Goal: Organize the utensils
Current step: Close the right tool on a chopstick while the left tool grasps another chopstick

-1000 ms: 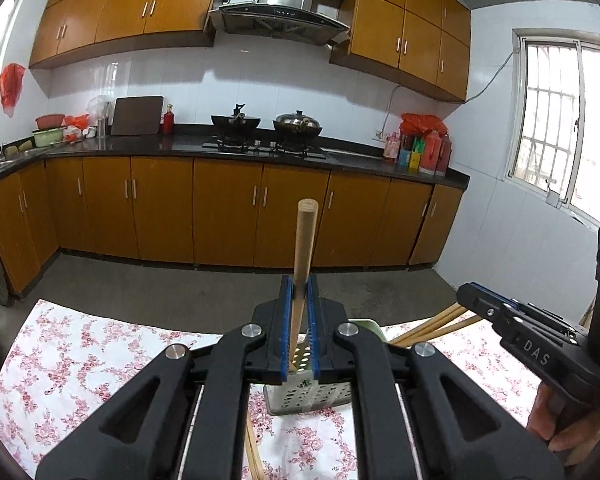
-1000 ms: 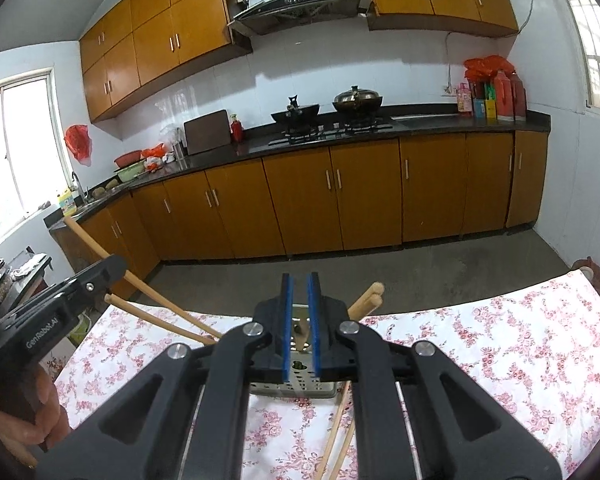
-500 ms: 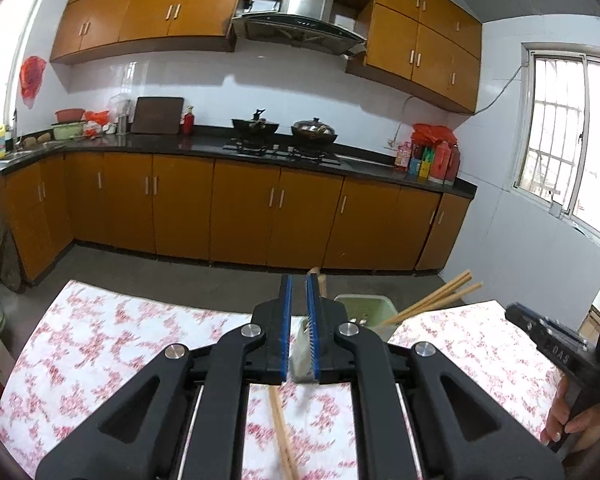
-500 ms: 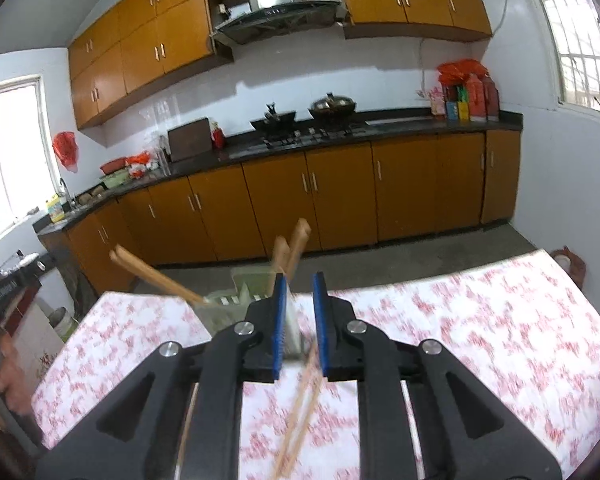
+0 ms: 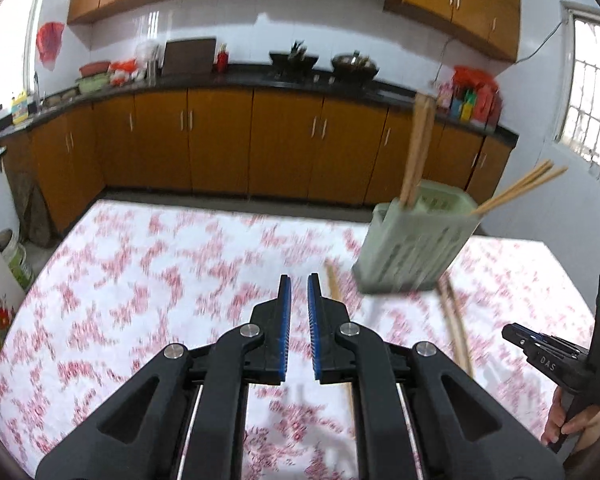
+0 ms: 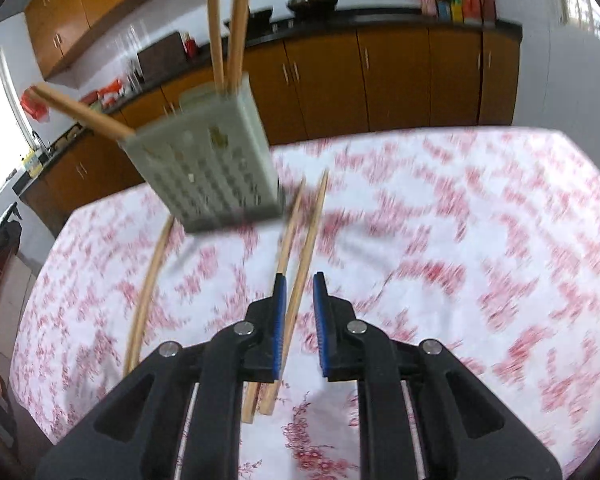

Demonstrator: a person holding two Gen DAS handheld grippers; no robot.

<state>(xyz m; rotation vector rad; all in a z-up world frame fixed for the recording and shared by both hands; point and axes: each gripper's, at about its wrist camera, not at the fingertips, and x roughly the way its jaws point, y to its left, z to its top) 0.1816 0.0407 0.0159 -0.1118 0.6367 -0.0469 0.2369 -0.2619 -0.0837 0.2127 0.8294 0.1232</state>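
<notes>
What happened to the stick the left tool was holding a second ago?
The left tool let go of the stick; it now stands in the green holder with nothing between its pads. Both tools dipped down toward the flowered tablecloth. The right tool now hangs over the two loose chopsticks lying on the cloth. The holder and the slanting chopsticks in it stayed put.

A table with a white cloth patterned in red flowers (image 5: 148,264) fills the foreground. Behind it, orange-brown base cabinets (image 5: 220,140) carry a dark countertop (image 5: 240,78) holding a wok (image 5: 354,65), red bottle (image 5: 221,58) and dark cutting board (image 5: 189,57).
</notes>
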